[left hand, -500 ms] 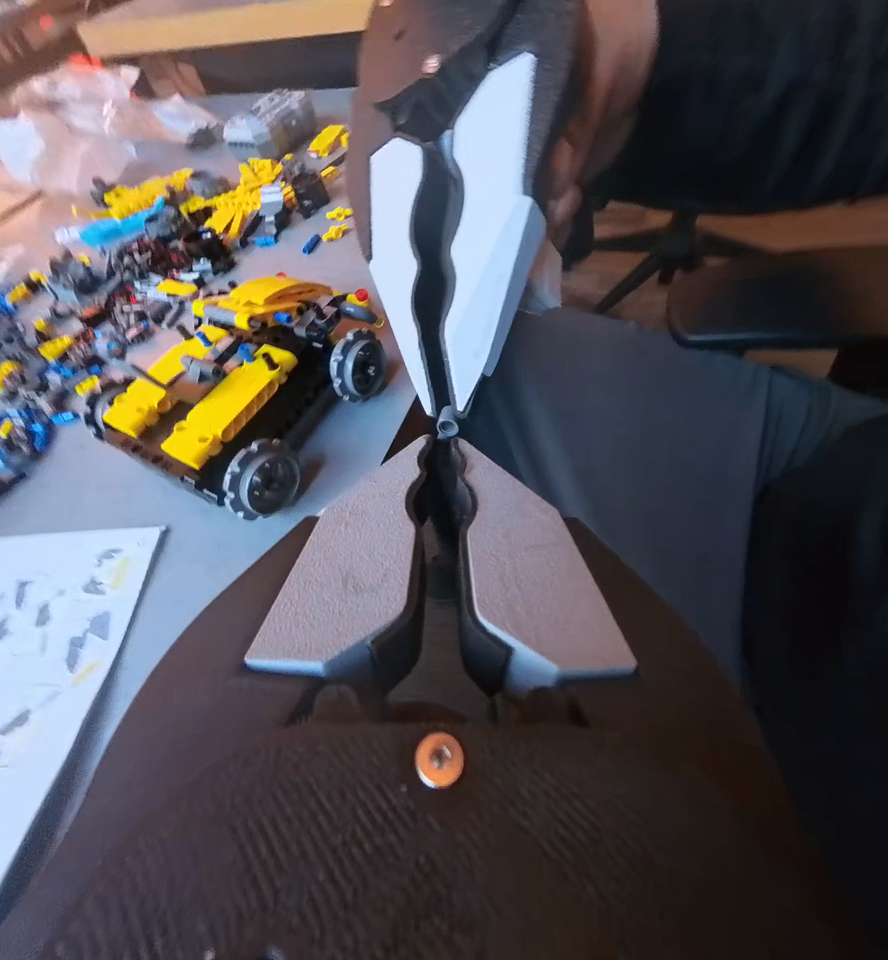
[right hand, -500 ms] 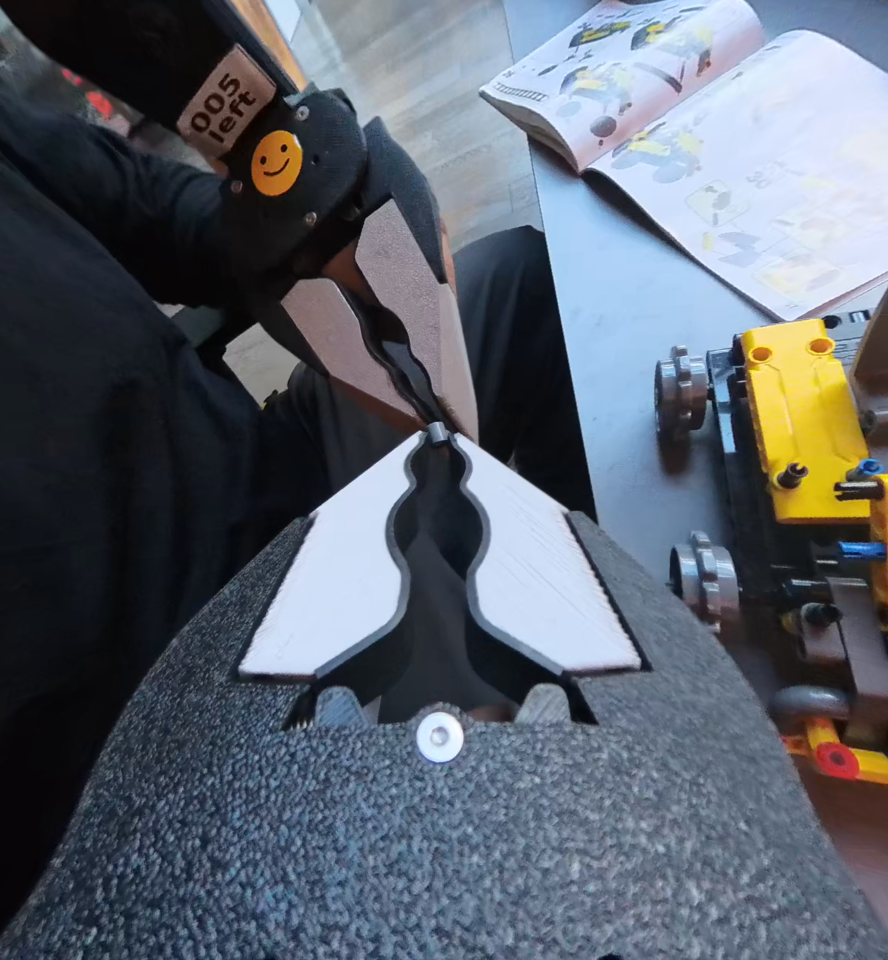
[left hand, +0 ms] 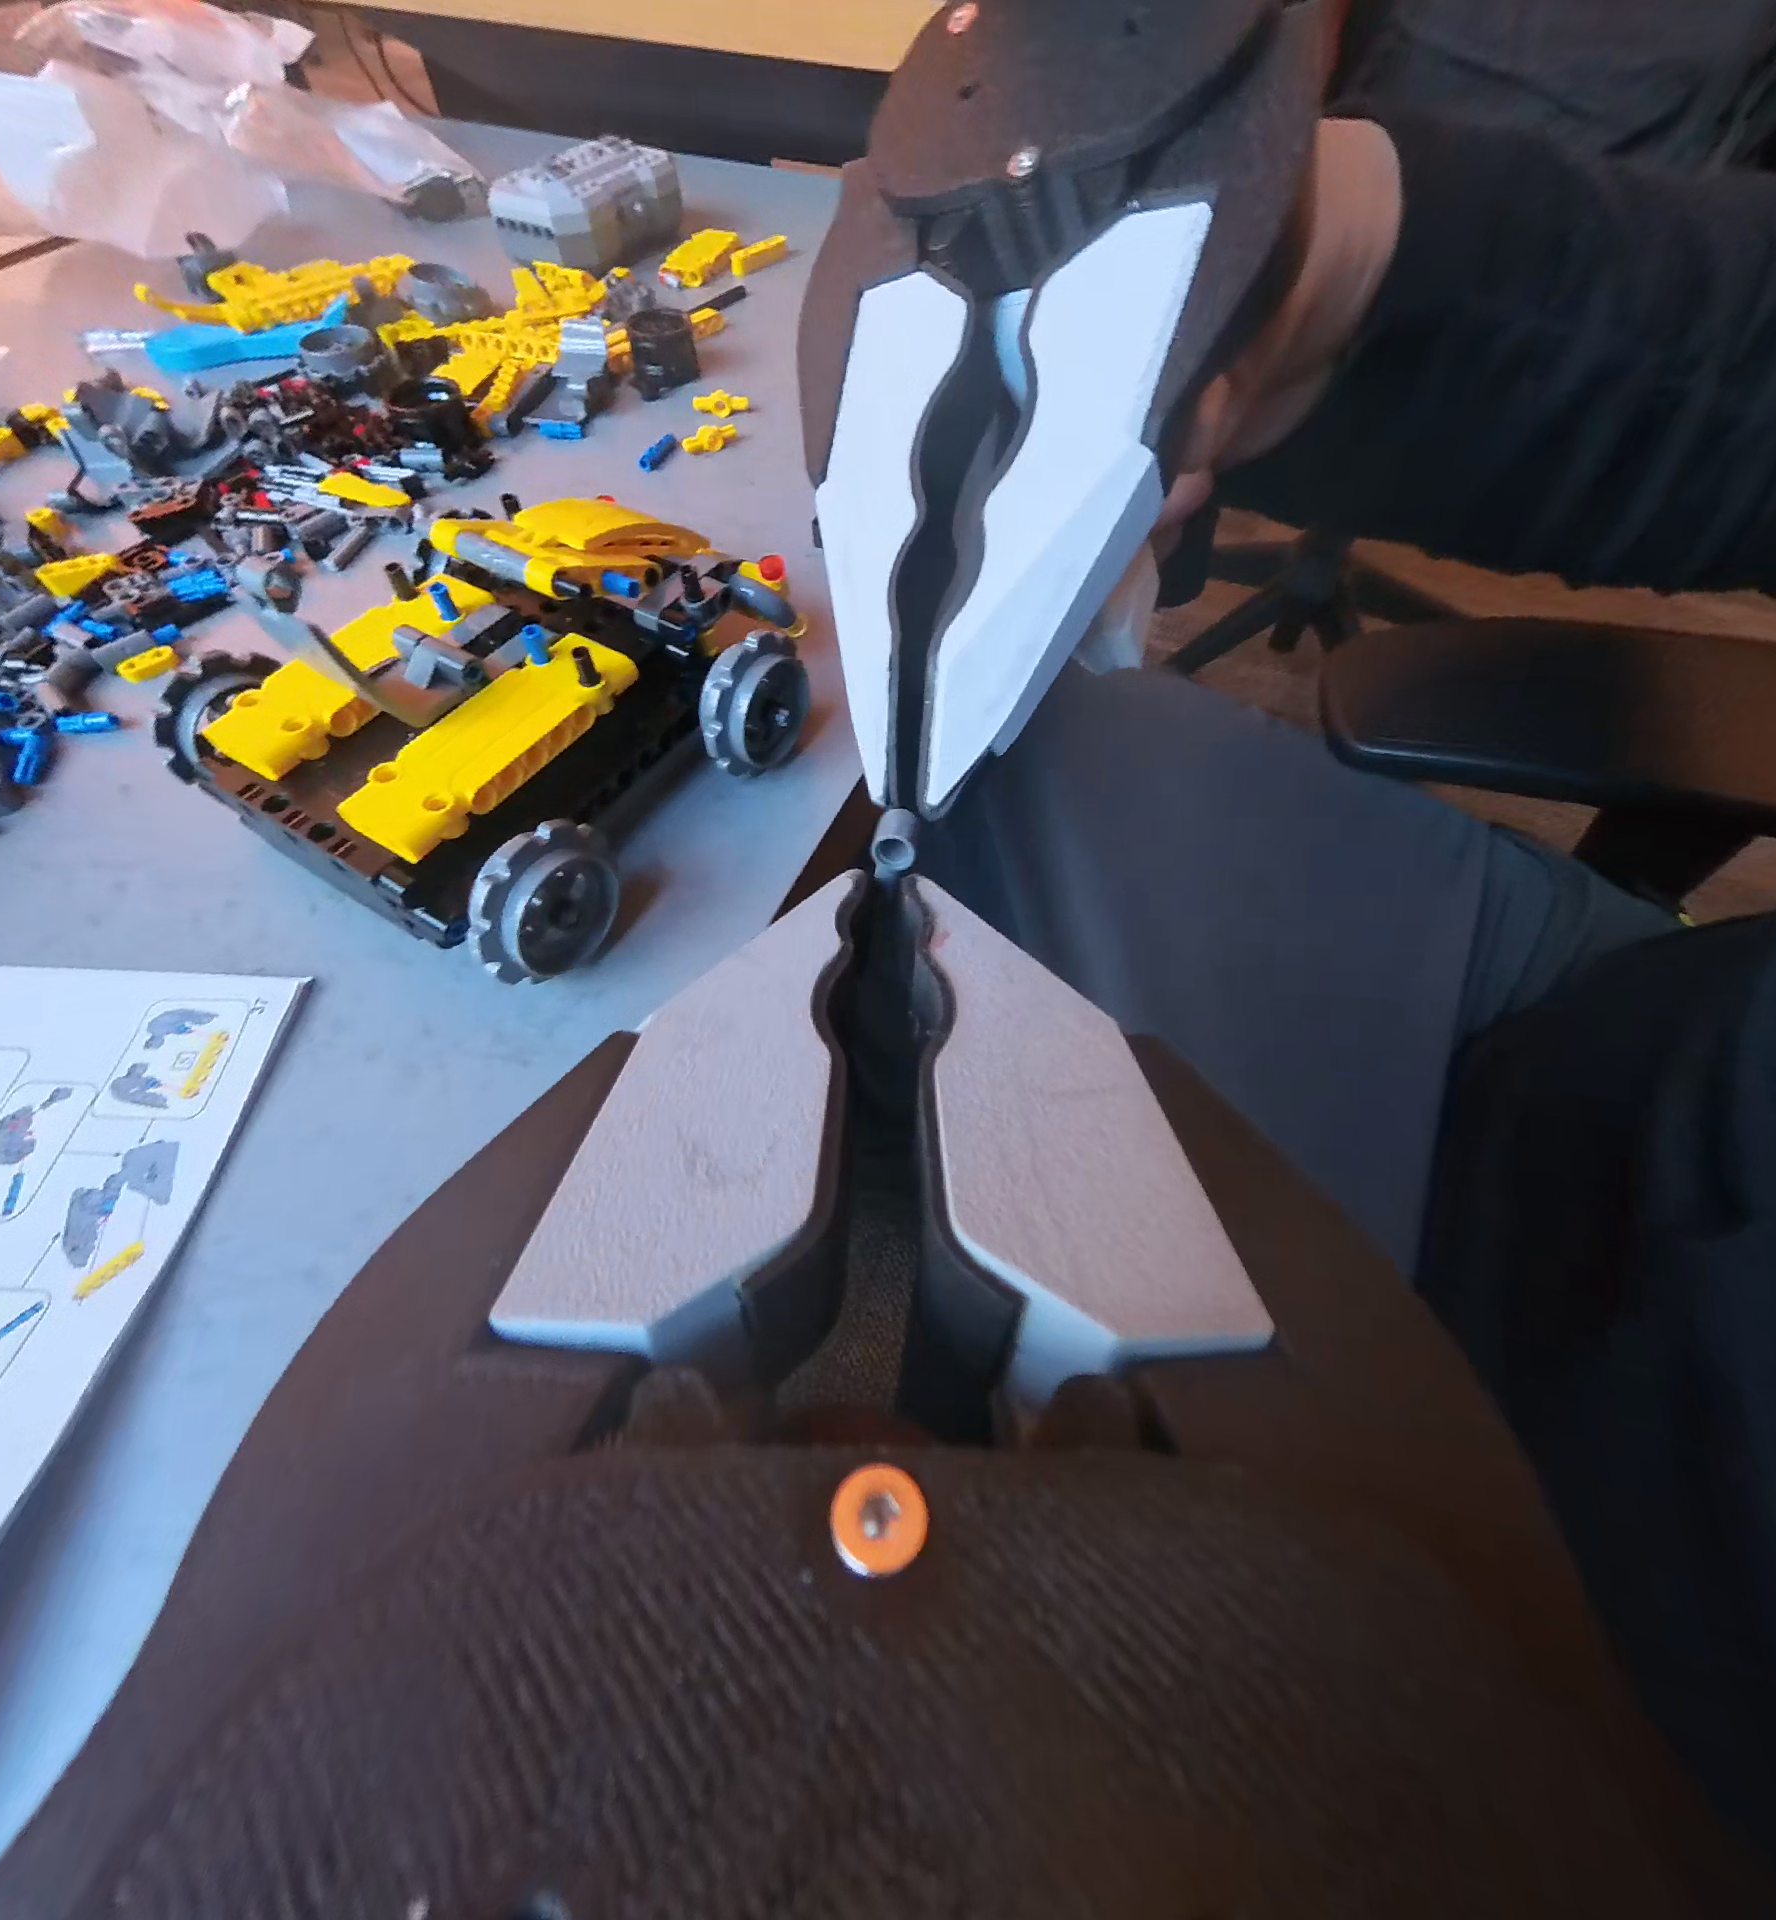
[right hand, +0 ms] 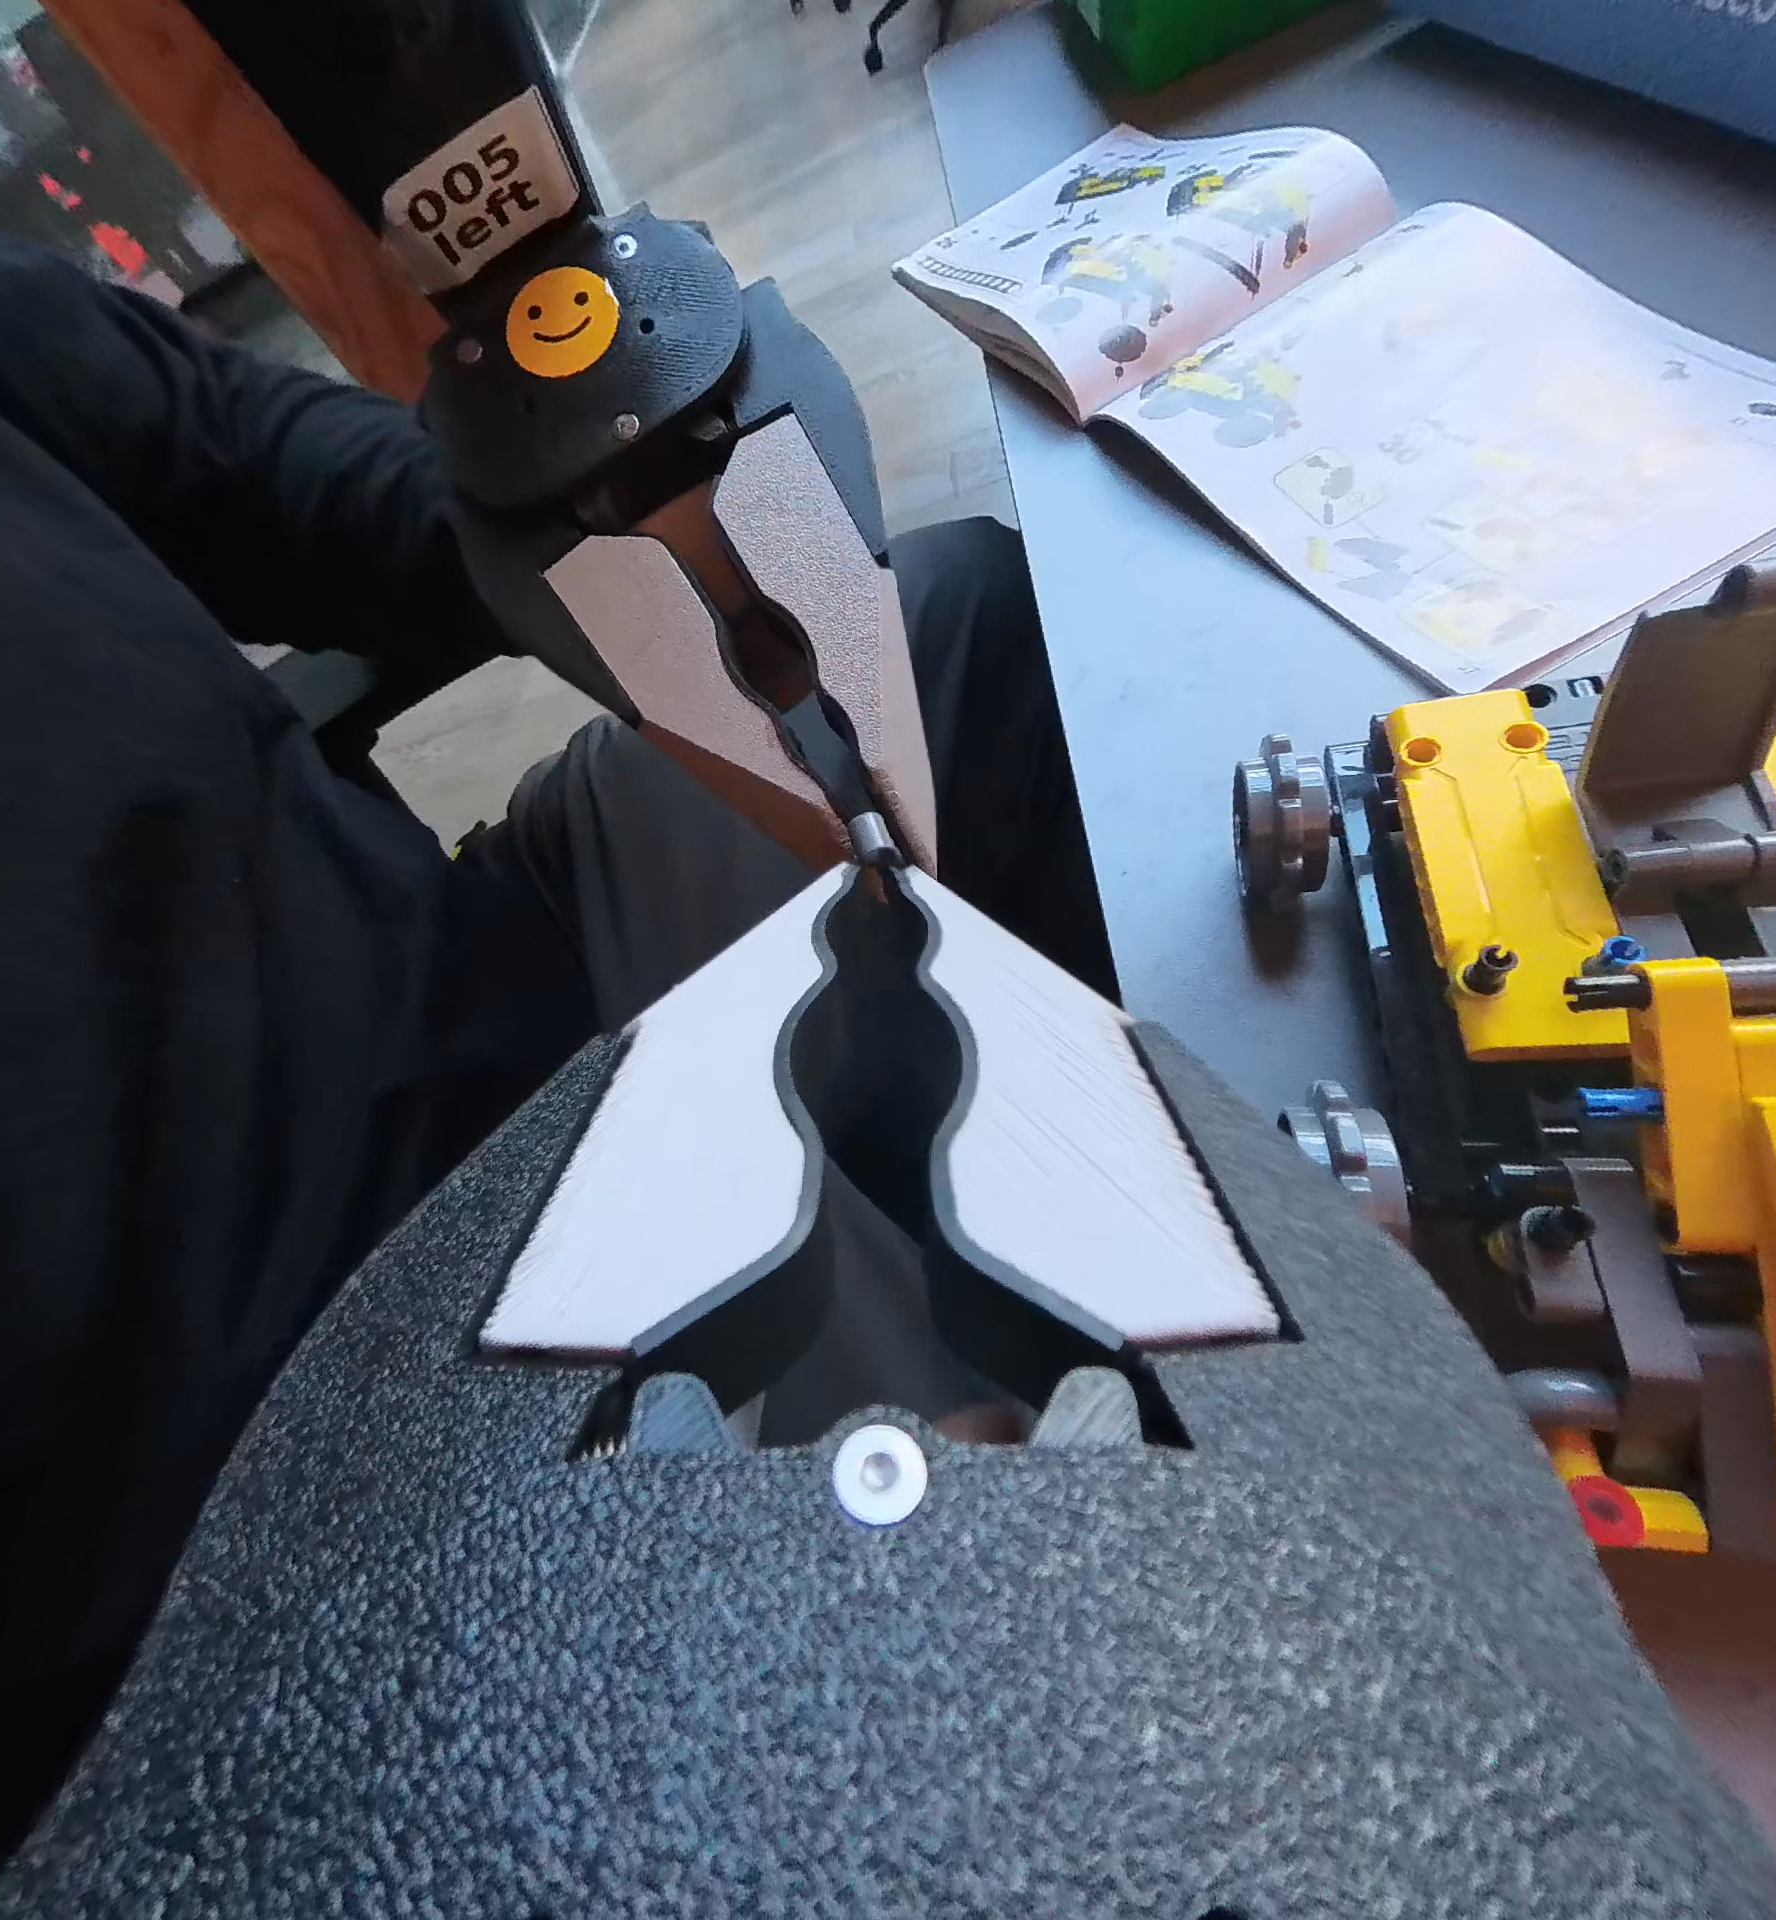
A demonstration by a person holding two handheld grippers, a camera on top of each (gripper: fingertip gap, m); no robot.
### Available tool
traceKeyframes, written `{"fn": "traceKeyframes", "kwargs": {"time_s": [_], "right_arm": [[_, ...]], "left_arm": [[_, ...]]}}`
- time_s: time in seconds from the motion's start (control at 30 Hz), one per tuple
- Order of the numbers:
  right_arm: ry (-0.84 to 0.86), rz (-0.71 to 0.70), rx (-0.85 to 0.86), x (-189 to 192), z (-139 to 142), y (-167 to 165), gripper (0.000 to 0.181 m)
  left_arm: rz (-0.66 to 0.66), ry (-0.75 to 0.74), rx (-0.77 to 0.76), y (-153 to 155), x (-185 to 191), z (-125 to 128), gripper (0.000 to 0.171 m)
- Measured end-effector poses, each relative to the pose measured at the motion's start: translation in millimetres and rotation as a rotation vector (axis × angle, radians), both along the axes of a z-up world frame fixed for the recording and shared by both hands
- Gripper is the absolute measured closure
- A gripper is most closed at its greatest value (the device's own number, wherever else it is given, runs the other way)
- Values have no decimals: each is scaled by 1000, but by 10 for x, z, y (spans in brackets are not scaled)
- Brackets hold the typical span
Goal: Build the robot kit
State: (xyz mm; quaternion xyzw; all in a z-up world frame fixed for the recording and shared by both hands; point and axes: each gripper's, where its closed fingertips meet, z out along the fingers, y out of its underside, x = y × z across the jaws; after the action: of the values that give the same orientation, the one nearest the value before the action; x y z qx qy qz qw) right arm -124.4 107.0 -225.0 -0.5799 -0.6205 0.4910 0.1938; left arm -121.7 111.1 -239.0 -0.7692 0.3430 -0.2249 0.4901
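The left hand-held gripper (left hand: 889,878) and right hand-held gripper (right hand: 876,871) met tip to tip beside the grey desk (left hand: 364,997), both closed on a small grey plastic tubular connector (left hand: 894,826), near the yellow-and-black brick-built vehicle (left hand: 468,727).

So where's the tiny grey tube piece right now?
The tiny grey tube is pinched in the left gripper, tip to tip with the right gripper, off the table edge.

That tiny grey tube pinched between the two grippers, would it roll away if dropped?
Probably. The grey tube looks round and smooth, so it would likely roll on the table. It seems light, hard plastic. The left gripper pinches only its end, near the right gripper, so it may slip.
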Motion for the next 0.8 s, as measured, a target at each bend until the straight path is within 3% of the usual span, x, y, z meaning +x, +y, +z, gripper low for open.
{"fn": "traceKeyframes", "kwargs": {"time_s": [0.23, 0.5, 0.8], "right_arm": [[39, -19, 88, -14, 32, 18, 162], [31, 24, 329, -46, -66, -45, 169], [15, 49, 366, -2, -170, -101, 173]], "left_arm": [[19, -27, -31, 30, -31, -20, 170], [-11, 9, -36, -17, 32, -48, 170], [-46, 67, -50, -81, 81, -152, 170]]}}
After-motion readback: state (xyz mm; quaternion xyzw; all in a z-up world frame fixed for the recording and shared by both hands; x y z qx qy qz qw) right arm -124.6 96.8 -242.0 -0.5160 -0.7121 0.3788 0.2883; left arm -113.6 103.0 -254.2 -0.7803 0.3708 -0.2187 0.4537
